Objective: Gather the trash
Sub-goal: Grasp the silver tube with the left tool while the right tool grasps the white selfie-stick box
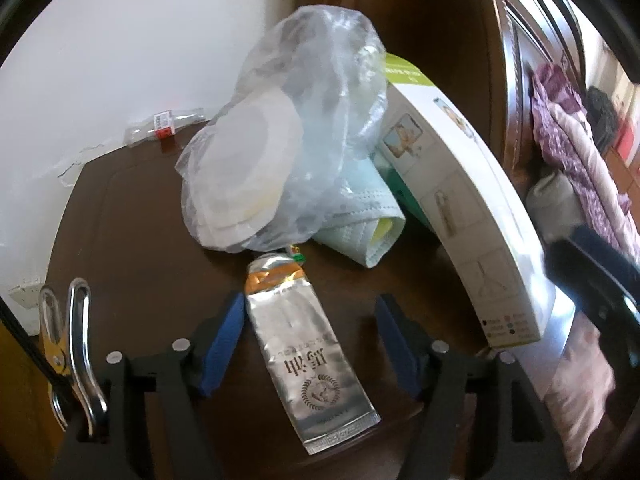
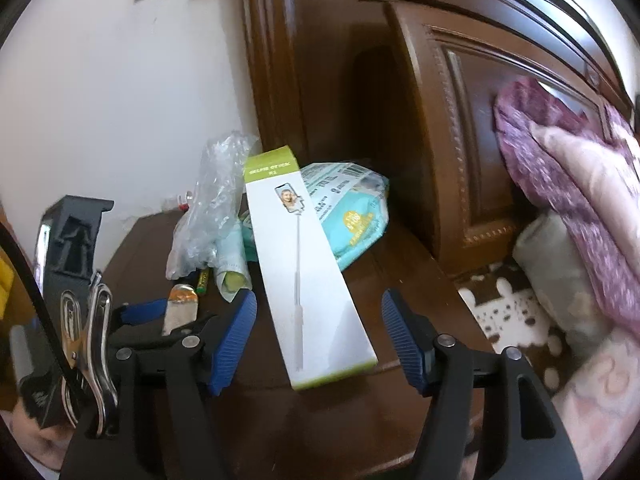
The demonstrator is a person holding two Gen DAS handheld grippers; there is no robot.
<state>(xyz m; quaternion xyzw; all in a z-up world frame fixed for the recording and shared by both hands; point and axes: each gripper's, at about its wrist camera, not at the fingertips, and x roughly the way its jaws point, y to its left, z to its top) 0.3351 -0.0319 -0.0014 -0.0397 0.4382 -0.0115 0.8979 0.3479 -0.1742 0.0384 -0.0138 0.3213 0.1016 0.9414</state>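
Note:
A flattened silver tube (image 1: 304, 360) lies on the dark wooden nightstand (image 1: 140, 240), between the spread blue pads of my left gripper (image 1: 310, 344), which is open. Its left pad sits close against the tube's edge and its right pad stands well clear. A long white and green box (image 2: 308, 280) leans across the nightstand (image 2: 400, 280). My right gripper (image 2: 320, 342) is open around the box's near end, with a gap on both sides. Behind it are a clear plastic bag (image 1: 280, 152) of white lids, a pale green face mask (image 1: 360, 224) and a wipes pack (image 2: 352, 216).
A small clear bottle (image 1: 164, 126) with a red label lies at the white wall. A yellow-green pen (image 2: 203, 282) rests by the tube (image 2: 182, 312). The carved wooden headboard (image 2: 460, 140) rises on the right, with purple and pink bedding (image 2: 580, 200) beside it.

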